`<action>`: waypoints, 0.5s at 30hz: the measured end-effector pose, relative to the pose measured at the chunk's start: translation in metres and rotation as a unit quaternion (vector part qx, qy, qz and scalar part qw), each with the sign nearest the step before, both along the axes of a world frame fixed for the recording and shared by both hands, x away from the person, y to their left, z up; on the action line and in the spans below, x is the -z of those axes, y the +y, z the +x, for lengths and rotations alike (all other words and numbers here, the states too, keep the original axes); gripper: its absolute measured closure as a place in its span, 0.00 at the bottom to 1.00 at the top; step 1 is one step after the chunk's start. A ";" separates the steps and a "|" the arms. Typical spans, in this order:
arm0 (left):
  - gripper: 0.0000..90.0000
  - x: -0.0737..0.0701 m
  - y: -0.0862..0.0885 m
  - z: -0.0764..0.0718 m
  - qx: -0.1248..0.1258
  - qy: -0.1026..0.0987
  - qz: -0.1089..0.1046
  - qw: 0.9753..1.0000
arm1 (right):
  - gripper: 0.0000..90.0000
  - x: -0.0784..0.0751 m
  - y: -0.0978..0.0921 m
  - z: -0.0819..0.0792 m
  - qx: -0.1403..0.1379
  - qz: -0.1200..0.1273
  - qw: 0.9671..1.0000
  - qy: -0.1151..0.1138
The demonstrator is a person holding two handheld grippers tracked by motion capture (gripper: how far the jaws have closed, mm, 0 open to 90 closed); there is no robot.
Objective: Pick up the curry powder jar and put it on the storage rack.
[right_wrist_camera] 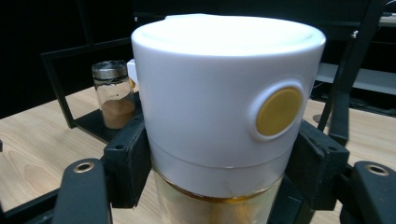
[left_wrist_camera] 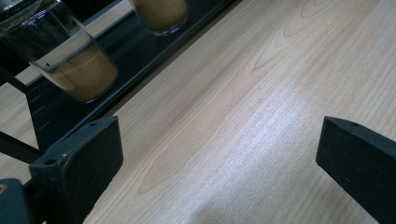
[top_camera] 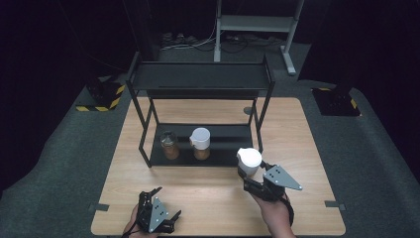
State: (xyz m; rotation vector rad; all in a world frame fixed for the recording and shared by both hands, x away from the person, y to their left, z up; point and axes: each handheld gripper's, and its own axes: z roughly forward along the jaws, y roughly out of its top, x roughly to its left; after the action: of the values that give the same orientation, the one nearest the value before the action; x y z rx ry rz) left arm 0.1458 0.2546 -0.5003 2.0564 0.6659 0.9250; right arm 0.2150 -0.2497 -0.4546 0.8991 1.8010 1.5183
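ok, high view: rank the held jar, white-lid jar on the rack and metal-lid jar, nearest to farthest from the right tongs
1. Held jar: clamped in the right tongs, off the rack's right front corner.
2. White-lid jar: middle of the rack's lower shelf.
3. Metal-lid jar: left of it on the same shelf.

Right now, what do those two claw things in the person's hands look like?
Both are black. The left claw and the right claw each carry a grey three-cornered plate with small dark holes on top. Close up, each has two chunky, blocky black jaws, and the right one's arms have round metal-ringed holes. The forearms look bare, with no sleeves visible.
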 end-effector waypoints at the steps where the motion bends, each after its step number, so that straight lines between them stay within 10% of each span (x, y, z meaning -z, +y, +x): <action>1: 0.01 0.000 0.000 0.000 0.000 0.000 0.001 1.000 | 0.34 0.000 0.001 0.001 0.000 0.000 1.000 0.000; 15: 0.01 0.000 0.002 0.000 0.002 0.001 -0.005 1.000 | 0.34 0.001 0.022 0.020 0.013 0.006 1.000 0.006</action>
State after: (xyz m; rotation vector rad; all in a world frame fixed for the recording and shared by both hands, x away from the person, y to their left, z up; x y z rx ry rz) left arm 0.1460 0.2570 -0.5003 2.0482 0.6668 0.9159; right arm 0.2348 -0.2278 -0.4556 0.9360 1.7839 1.5109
